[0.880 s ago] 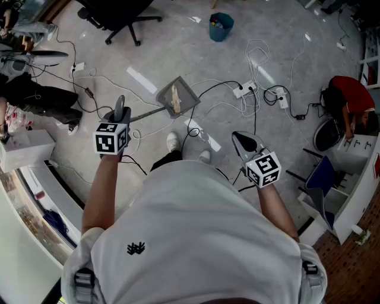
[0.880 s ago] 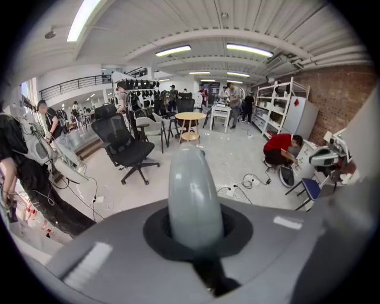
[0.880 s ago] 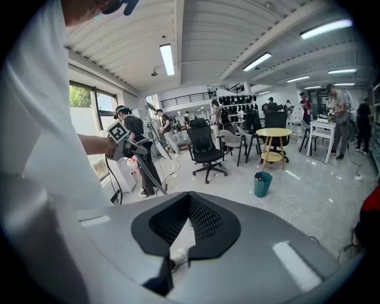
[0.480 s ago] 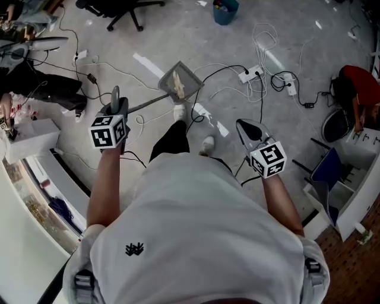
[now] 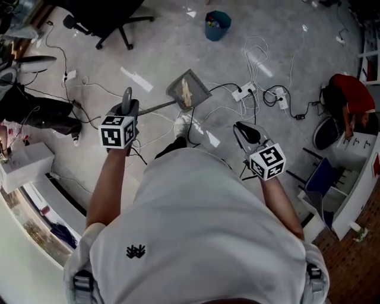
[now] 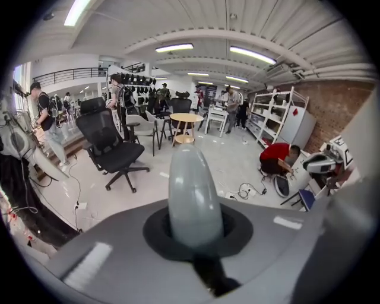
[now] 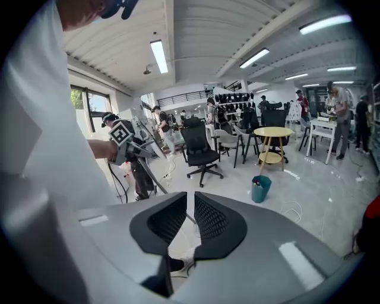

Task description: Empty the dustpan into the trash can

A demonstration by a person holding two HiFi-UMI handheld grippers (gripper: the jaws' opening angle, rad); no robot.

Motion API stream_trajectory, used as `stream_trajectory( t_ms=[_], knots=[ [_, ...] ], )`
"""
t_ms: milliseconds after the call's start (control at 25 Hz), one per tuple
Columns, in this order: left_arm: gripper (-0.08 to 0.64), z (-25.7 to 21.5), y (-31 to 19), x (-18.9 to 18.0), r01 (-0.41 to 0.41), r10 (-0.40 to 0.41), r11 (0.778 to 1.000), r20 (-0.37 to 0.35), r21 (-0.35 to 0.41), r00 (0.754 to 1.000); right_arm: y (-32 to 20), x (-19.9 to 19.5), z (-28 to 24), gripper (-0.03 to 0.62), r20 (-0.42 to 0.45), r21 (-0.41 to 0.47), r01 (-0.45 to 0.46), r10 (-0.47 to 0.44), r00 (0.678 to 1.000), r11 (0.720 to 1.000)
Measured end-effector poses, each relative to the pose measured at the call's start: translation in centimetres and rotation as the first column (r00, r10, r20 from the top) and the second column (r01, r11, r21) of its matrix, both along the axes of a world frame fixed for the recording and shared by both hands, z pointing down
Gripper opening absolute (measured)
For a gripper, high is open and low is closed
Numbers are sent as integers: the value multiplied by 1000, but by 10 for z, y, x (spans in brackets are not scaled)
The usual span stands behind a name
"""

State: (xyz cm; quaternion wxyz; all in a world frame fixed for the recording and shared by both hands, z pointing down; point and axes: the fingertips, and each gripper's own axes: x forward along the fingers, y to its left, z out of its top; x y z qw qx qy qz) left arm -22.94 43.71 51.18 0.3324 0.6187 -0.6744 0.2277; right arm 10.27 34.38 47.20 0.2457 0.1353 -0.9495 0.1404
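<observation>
While left gripper (image 5: 127, 105) clamps its handle (image 5: 155, 108), grey dustpan (image 5: 198, 95), pale debris (image 5: 186, 91) inside.

Grey floor (image 5: 169, 44), loose white cables (image 5: 259, 59), power strips (image 5: 244, 91), teal trash can (image 5: 217, 25), black office chair (image 5: 107, 18)

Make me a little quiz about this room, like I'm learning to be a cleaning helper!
1. True or false: the dustpan is already right over the teal trash can.
2. Fill in: the right gripper is shut and holds ____.
3. Which one holds the dustpan by its long handle?
A. the left gripper
B. the right gripper
C. neither one

Key
1. False. The dustpan, with a pale scrap in it, is in front of the person, and the trash can stands farther off across the floor.
2. Nothing.
3. A.
</observation>
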Motion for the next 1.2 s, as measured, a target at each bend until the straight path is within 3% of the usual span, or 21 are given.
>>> stream_trajectory(
  t_ms=[280,600,840,1200],
  knots=[
    [63,-9,-82,-57,-92,92,995,-7,45,996,-53,-65,-9,20,-8,30,-77,78,997,997],
    [63,-4,-164,-78,-120,120,992,3,26,993,-107,-78,-3,20,-23,-8,-114,114,993,993],
    [61,-3,-228,-77,-126,127,992,43,-24,991,-180,-88,3,20,-5,-27,-51,51,999,998],
    [61,-19,-325,-71,-44,51,996,93,-74,994,-305,-64,2,20,32,-49,19,-17,999,999]
  ],
)
